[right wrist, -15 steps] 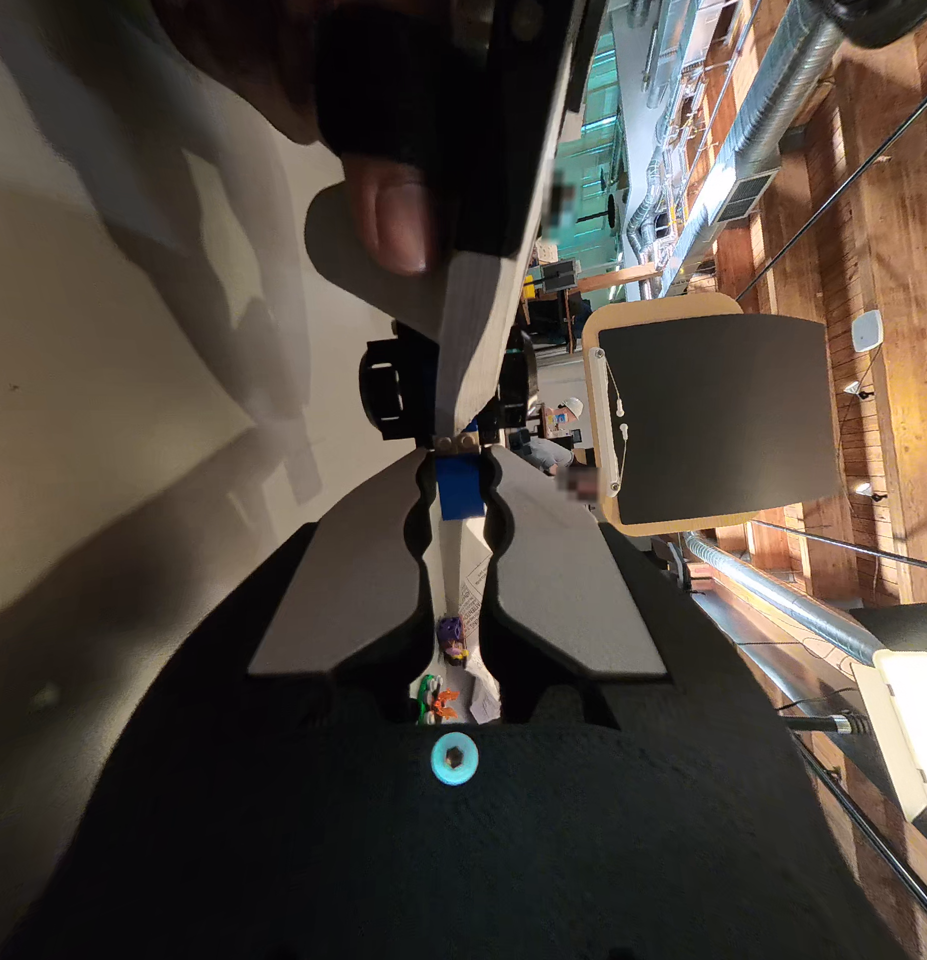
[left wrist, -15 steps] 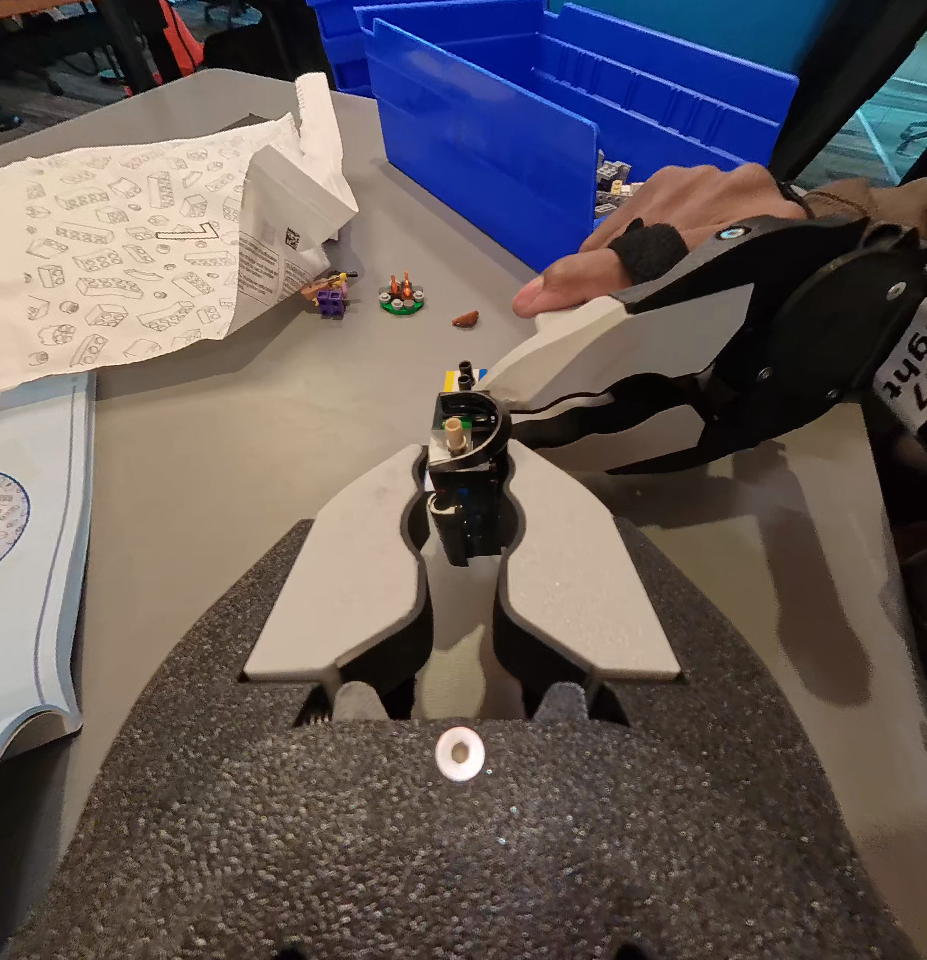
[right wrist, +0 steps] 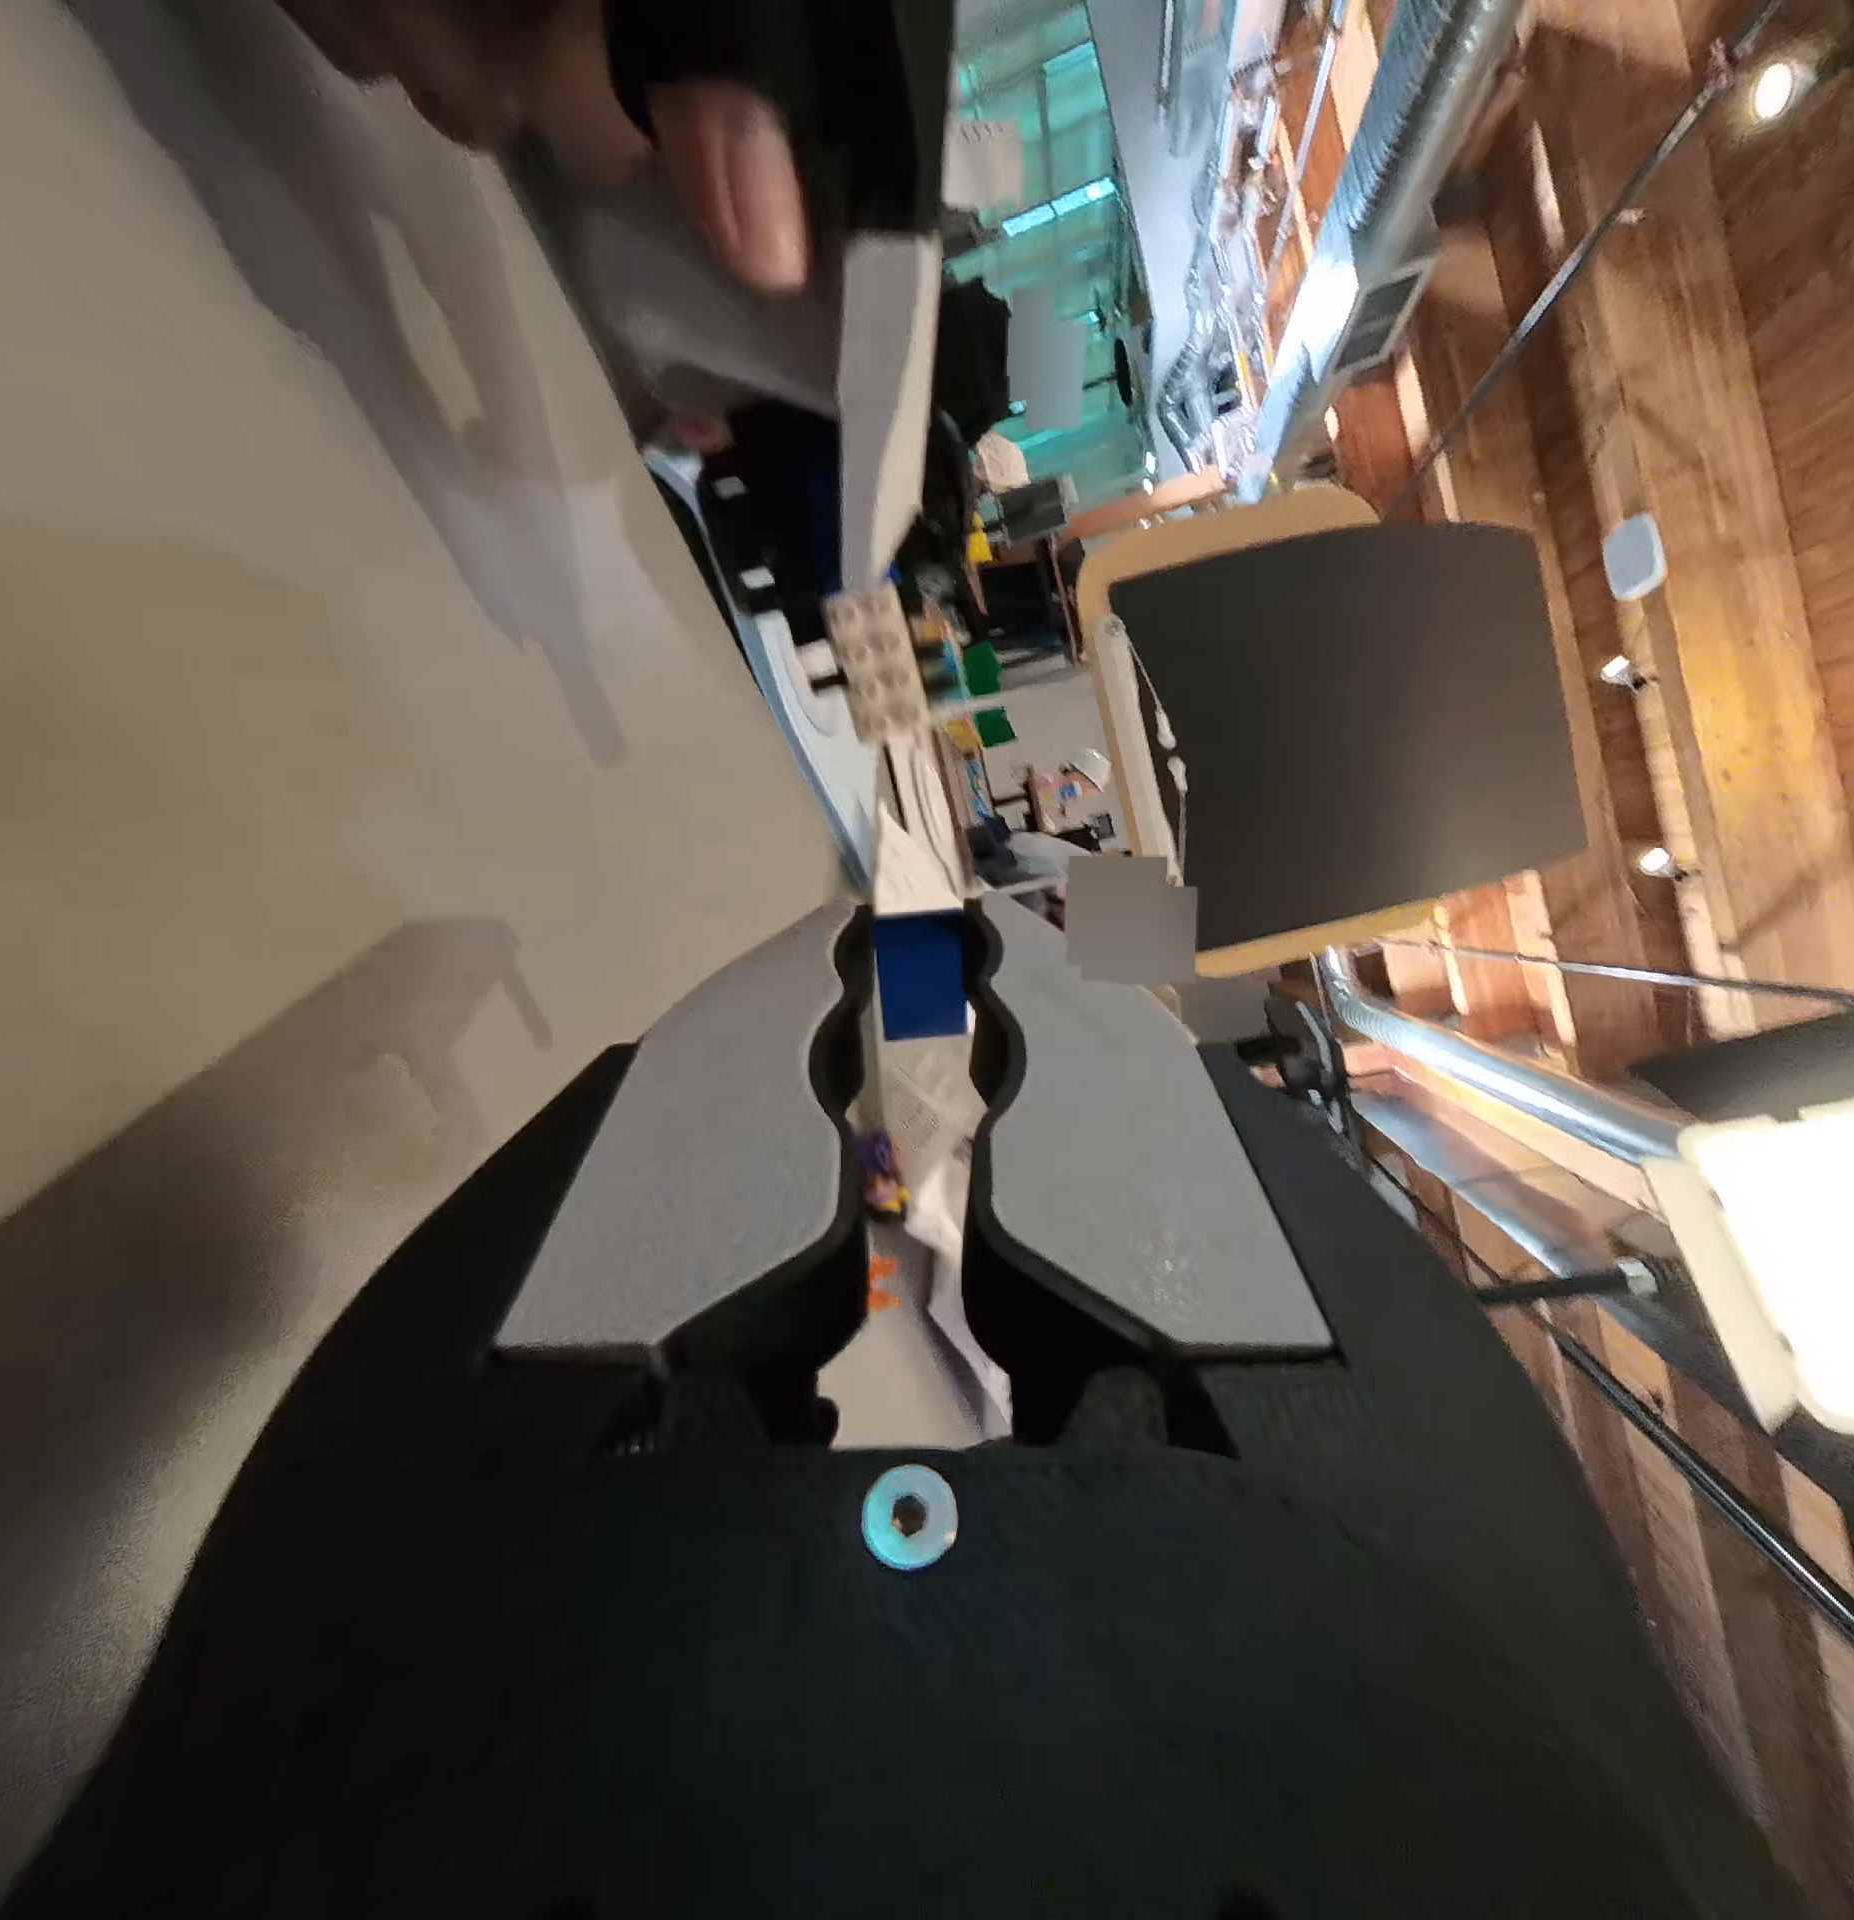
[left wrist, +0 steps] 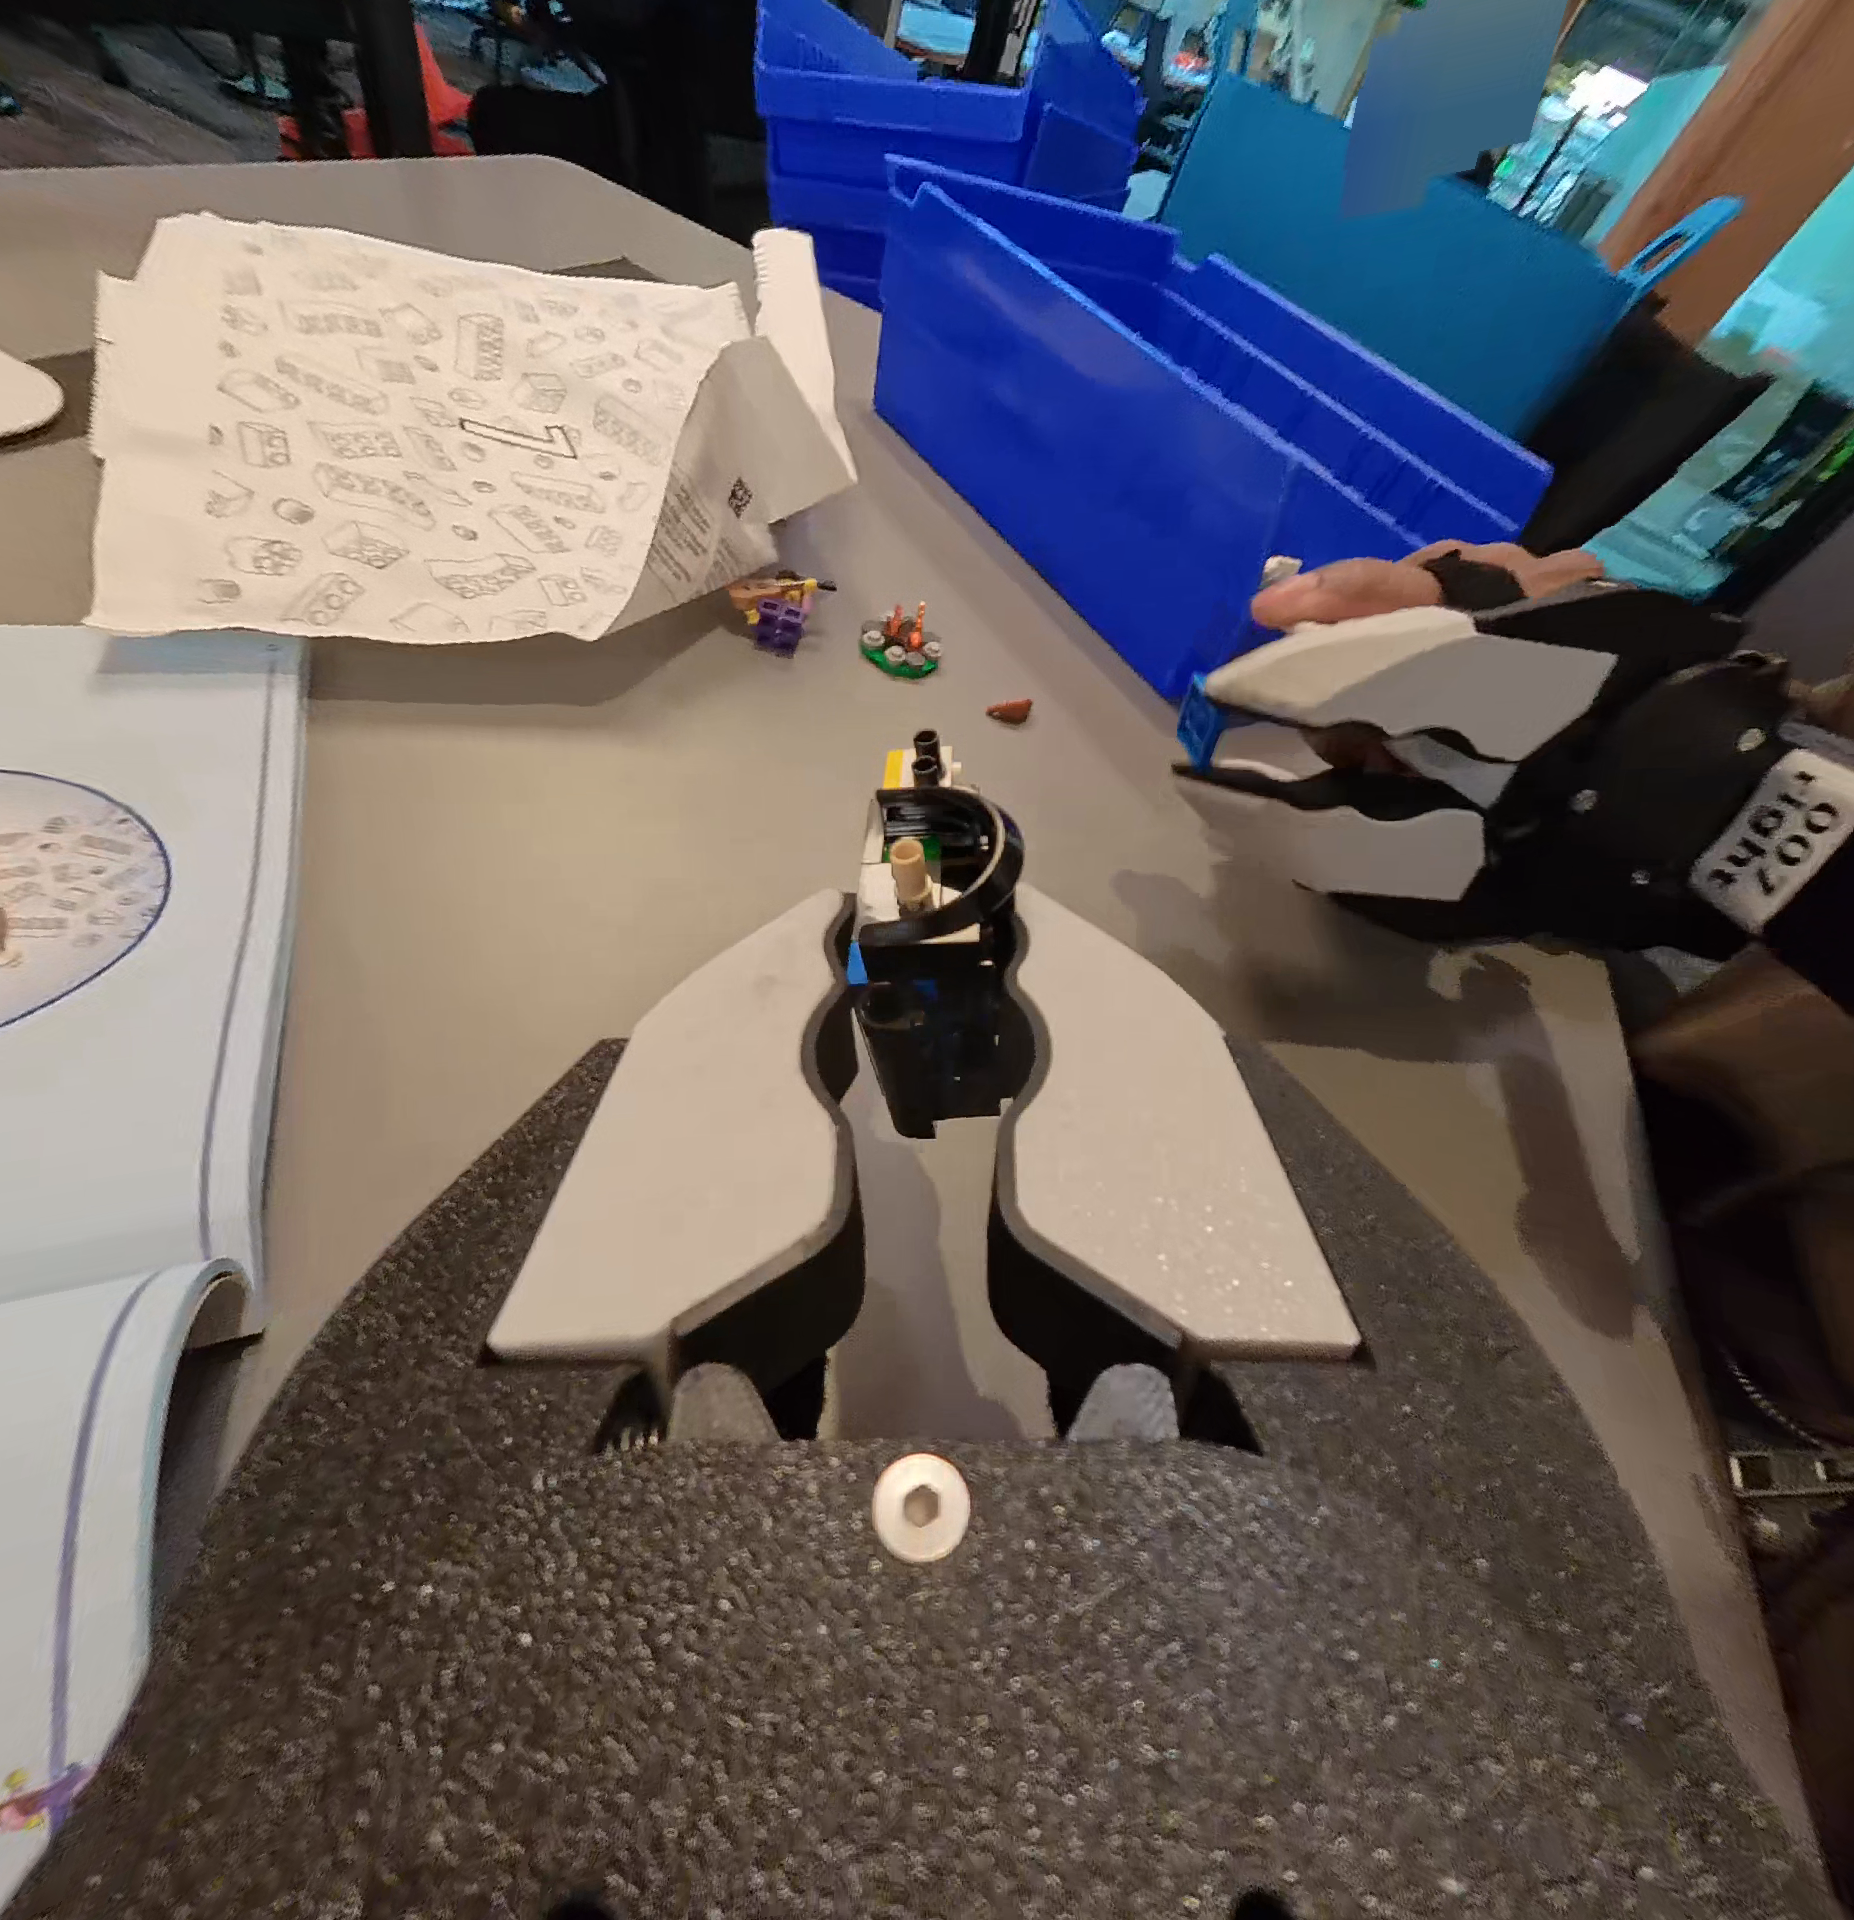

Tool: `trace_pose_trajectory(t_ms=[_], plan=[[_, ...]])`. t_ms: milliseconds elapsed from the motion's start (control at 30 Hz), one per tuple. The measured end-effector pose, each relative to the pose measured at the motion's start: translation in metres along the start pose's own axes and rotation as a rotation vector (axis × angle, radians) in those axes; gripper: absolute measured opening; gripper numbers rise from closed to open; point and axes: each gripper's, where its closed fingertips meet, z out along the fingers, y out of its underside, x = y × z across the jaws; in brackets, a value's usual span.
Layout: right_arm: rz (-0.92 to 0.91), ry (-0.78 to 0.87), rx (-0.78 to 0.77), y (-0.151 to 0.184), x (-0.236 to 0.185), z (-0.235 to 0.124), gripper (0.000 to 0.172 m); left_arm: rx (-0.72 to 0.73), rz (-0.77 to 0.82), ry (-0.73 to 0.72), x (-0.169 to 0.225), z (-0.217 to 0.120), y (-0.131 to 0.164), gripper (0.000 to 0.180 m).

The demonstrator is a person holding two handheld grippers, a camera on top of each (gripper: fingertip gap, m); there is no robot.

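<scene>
My left gripper (left wrist: 928, 935) is clamped on a small black-and-white brick model (left wrist: 933, 935) above the grey table (left wrist: 487, 831). My right gripper (right wrist: 918, 935) pinches a blue brick plate (right wrist: 921, 982), off to the right beside the blue bins (left wrist: 1162, 416). A purple minifigure (left wrist: 777, 613) lies near a printed paper bag (left wrist: 403, 436).

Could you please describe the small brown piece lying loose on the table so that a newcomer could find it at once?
Start at the long blue bin on the grey table and go to its near corner. Just left of that corner lies the small brown piece, alone on bare tabletop. Unlike the round green studded plate and the purple toy figure farther left, it is a single plain reddish-brown wedge-like lump.
</scene>
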Motion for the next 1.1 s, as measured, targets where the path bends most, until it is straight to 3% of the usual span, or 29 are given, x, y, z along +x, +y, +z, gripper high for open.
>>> trace_pose_trajectory(t_ms=[200,333,433,533,767,1000,1100], plan=[[0.002,0.172,-0.217,0.054,0.045,-0.047,0.016,0.024,0.030,0.056,0.013,0.001,-0.003,0.022],[-0.008,0.279,-0.460,0.117,0.090,-0.096,0.017,0.029,0.031,0.085,0.020,0.003,-0.003,0.022],[0.019,0.286,-0.685,0.176,0.105,-0.129,0.022,0.042,0.020,0.104,0.023,0.003,-0.005,0.022],[0.044,0.259,-0.743,0.193,0.107,-0.143,0.028,0.055,0.021,0.115,0.025,0.003,-0.007,0.022],[0.095,0.162,-0.593,0.151,0.092,-0.118,0.036,0.049,0.128,0.089,0.026,0.004,-0.005,0.022],[0.229,-0.088,-0.130,0.032,0.043,-0.056,0.025,0.030,0.502,-0.009,0.029,0.003,-0.001,0.022],[0.254,-0.183,0.000,-0.002,0.025,-0.030,0.021,0.023,0.705,-0.049,0.034,0.002,0.002,0.022]])
